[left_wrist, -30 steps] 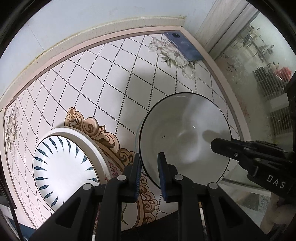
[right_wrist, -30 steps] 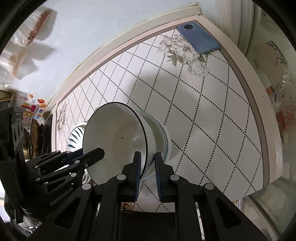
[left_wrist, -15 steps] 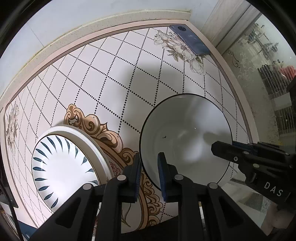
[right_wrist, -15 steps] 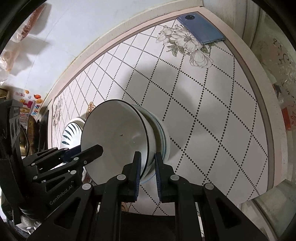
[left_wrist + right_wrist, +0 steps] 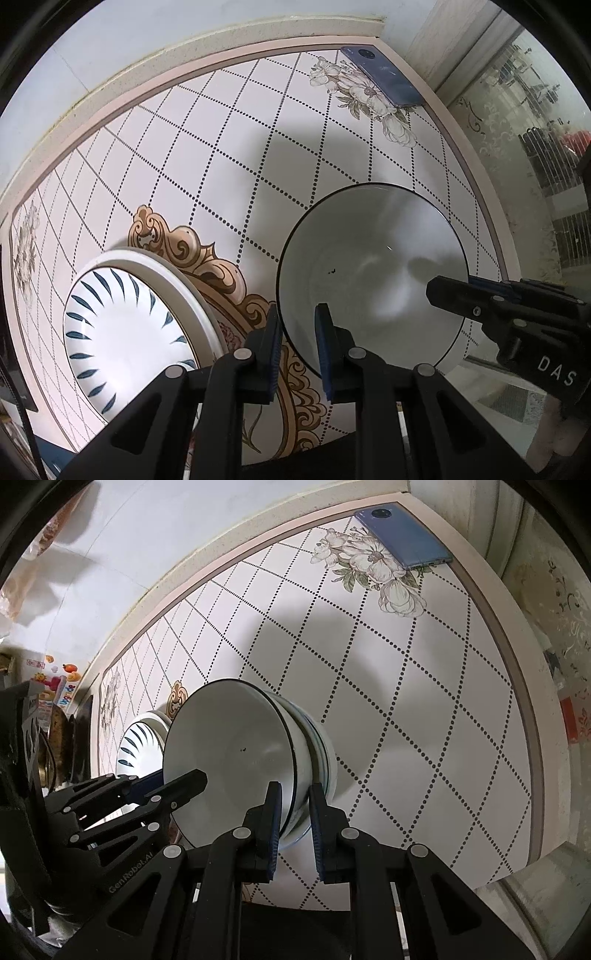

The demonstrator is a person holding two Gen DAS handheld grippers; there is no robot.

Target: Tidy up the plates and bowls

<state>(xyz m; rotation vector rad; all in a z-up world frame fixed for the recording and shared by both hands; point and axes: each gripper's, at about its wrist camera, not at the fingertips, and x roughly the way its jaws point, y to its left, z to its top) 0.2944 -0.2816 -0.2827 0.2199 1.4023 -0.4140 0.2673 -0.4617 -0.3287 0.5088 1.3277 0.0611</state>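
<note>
Tabletop (image 5: 229,155) of white tile-patterned material, crossed by dotted black diamonds with grey flower prints at the corners and a gold scroll ornament (image 5: 207,258) near the middle, fills both views. On it, to the left, lies a round white plate with dark blue leaf strokes and a broad cream rim (image 5: 125,332); the right wrist view shows only a sliver of it (image 5: 138,742) behind the bowl.

Just right of the plate is a white ceramic bowl with a thin dark rim (image 5: 369,277), and from the right wrist view it (image 5: 236,757) sits nested in at least one more bowl with blue lines on its outside (image 5: 321,760). Both grippers straddle the top bowl's rim. The left gripper (image 5: 297,347) has one pad outside and one inside the near edge, with a clear gap showing around the rim, so it looks released rather than pinching. The right gripper (image 5: 293,825) likewise brackets the opposite rim, its pads slightly apart from the wall.

Smallest, a blue-grey smartphone (image 5: 382,75) lies face down at the far right corner, partly over a flower print.
</note>
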